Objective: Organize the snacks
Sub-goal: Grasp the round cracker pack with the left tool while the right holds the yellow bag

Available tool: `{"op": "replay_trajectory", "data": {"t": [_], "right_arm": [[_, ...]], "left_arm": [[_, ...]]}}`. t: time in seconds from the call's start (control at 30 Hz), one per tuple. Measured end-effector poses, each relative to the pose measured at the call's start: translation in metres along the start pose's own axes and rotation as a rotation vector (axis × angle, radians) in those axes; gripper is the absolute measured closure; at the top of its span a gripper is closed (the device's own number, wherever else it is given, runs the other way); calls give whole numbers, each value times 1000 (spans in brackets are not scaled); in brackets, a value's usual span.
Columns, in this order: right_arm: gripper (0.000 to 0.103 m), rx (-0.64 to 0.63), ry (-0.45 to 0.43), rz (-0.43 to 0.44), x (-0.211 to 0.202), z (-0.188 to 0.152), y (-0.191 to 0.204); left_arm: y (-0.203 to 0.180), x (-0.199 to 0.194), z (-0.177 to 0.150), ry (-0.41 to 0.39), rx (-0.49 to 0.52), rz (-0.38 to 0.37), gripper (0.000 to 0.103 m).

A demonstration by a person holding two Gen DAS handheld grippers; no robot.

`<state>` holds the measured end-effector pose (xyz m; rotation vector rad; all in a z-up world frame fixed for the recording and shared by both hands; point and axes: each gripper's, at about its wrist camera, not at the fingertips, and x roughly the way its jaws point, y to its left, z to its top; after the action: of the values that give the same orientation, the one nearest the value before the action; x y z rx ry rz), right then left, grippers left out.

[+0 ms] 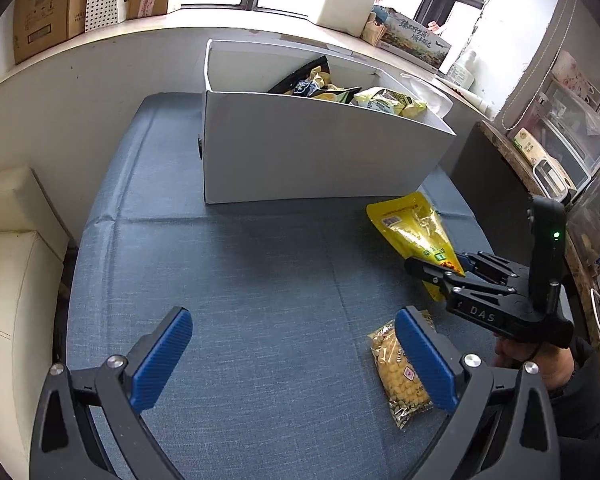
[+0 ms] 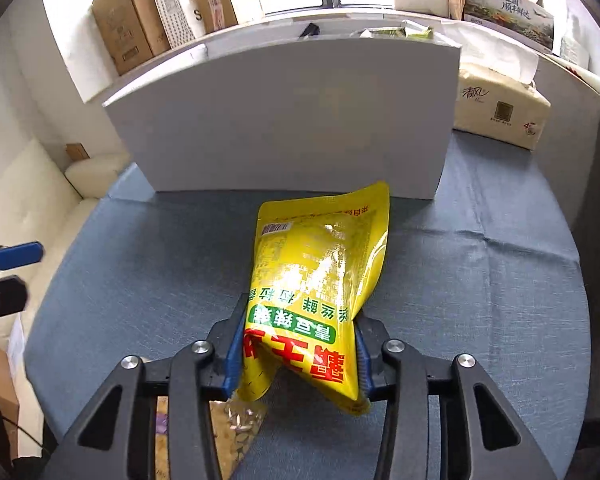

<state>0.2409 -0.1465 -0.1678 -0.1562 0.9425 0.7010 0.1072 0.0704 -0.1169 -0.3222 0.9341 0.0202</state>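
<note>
Two snack packets are outside the white box [image 1: 320,152], and one is already in a grip. The yellow bag [image 2: 320,280] is pinched at its printed end between the blue pads of the right gripper [image 2: 300,354], which is clenched on it; the bag's far end reaches toward the foot of the box's near wall, and from the left wrist view it looks partly lifted off the blue cloth [image 1: 240,272], though whether its far corner touches I cannot tell. The clear packet of yellow puffs [image 1: 400,372] lies flat on the cloth near the front right edge, just beside the inner face of one finger of the left gripper [image 1: 292,356], whose jaws stand wide apart with nothing between them.

By my reading, the step in hand is carrying the yellow bag to the box, which sits toward the back edge of the cloth with several packets [image 1: 384,102] already inside. The next move calls for raising the bag clear of the box's tall near wall, bringing it over the opening, and only then letting go; the limp bag may catch on the rim if it comes in low. After that, the puff packet remains for either gripper. A tissue pack [image 2: 500,108] stands right of the box, out of the way.
</note>
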Motion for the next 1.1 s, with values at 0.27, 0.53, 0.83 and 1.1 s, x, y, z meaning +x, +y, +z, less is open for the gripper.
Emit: {"op": "replay_trajectory", "data": {"t": [0.27,0.53,0.83,1.1], "right_arm": [[56,51,-93,4,-54,-1,-16],[55,120,-181,-53,-113,-15,-43],[55,173,-193,-32,-120,-33,-59],[55,186,-182,-10,-113,-39,-60]], "left_arm": [[-48,18,-7,71,137,-56,0],[-121,62,-30,199,225,10,0],[-138,96,-49,272,249,134,0],[-138,90,-49,228,256,130,18]]}}
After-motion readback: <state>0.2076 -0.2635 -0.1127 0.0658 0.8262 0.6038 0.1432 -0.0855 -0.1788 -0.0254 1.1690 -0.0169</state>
